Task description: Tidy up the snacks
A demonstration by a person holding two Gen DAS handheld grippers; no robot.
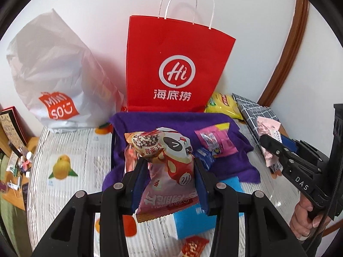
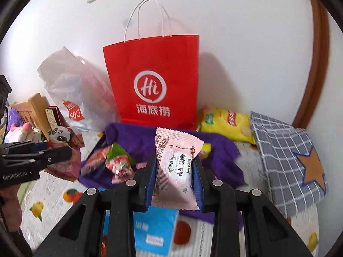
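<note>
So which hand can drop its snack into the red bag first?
Probably the right hand-held gripper: its pink snack packet sits lined up under the red bag. The left hand-held gripper holds a bulkier panda snack bag.

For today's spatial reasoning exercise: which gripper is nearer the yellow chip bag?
Right. The right gripper, holding a pale pink packet, sits just left of the yellow chip bag; the left gripper is farther left, over the purple cloth.
</note>
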